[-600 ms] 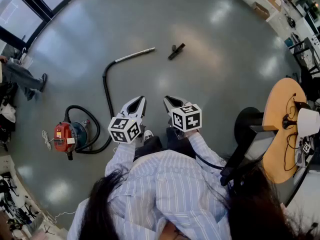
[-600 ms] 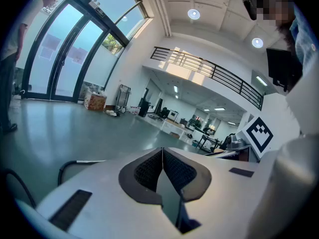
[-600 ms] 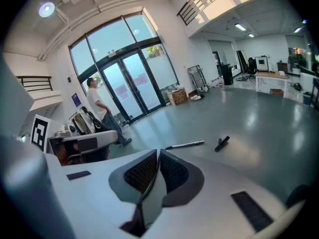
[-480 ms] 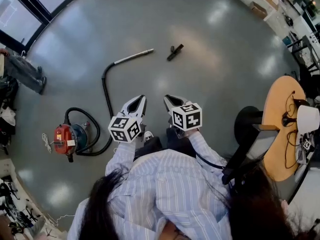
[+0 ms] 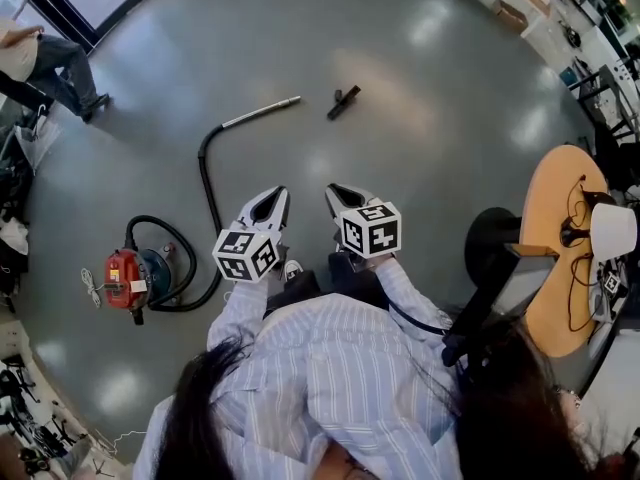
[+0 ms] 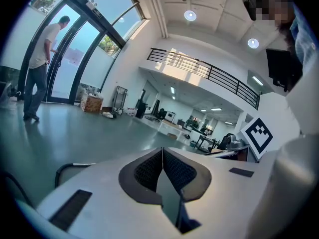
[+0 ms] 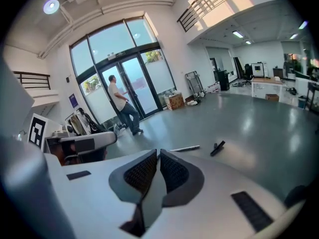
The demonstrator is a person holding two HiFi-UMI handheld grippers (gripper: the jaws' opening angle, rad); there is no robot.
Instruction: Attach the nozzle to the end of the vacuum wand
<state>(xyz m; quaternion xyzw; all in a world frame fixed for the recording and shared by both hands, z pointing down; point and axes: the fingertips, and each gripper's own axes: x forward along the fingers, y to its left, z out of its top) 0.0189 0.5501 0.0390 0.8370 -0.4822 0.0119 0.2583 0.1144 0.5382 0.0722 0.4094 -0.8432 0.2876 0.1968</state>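
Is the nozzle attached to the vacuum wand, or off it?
Off. In the head view the nozzle lies alone on the floor, with bare floor between it and the end of the wand.

floor [image 5: 450,168]: smooth, glossy | wand [image 5: 262,111]: shiny metal | nozzle [image 5: 345,101]: matt black plastic | table [image 5: 545,268]: wood

1. The nozzle [image 5: 343,102] is small and black. It lies flat on the floor, well ahead of the right gripper [image 5: 338,193].
2. The vacuum wand [image 5: 262,112] is a slim silver tube on a black hose. It lies flat, well ahead of the left gripper [image 5: 272,200], with its free end toward the nozzle but apart from it.
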